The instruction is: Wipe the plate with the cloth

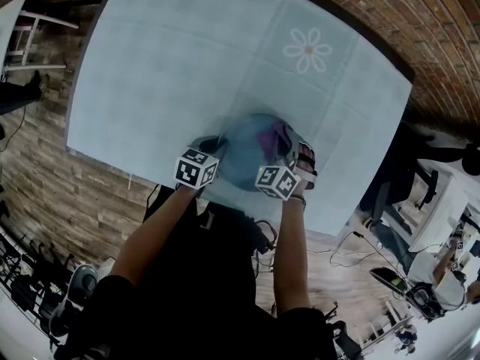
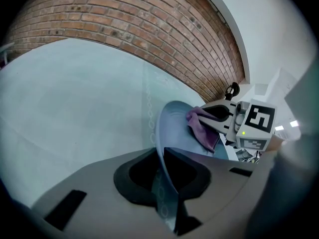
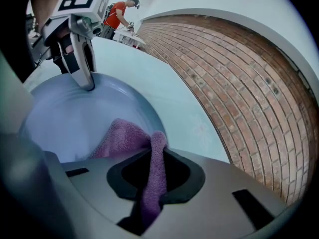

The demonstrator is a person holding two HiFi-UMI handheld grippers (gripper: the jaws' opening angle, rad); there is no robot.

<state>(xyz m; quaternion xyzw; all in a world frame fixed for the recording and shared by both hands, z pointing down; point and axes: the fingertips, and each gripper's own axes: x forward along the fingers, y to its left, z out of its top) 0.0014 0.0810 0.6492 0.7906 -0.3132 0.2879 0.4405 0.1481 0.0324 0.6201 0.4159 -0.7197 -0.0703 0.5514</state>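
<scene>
Left gripper [image 2: 167, 183]: fingers [image 2: 137, 178] clamped on rim of blue plate [image 2: 174, 128], which is tilted over near edge of light-blue table [image 1: 165, 66]. Right gripper [image 3: 152, 178]: fingers [image 3: 182, 176] pinching purple cloth [image 3: 122, 136], which is pressed against plate's inner face. Daisy print [image 1: 307, 49] on table, well apart.

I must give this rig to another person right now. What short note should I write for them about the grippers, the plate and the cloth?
Left gripper: shut on the rim of the plate, holding it tilted above the near edge of the table.
Right gripper: shut on the purple cloth, whose free end lies on the plate's inner face.
Done: plate and cloth are both gripped and brought together.
Left: no dirt shows on the plate, but how much is wiped cannot be told. Probably rub the cloth over the whole face, then set the plate down.
</scene>
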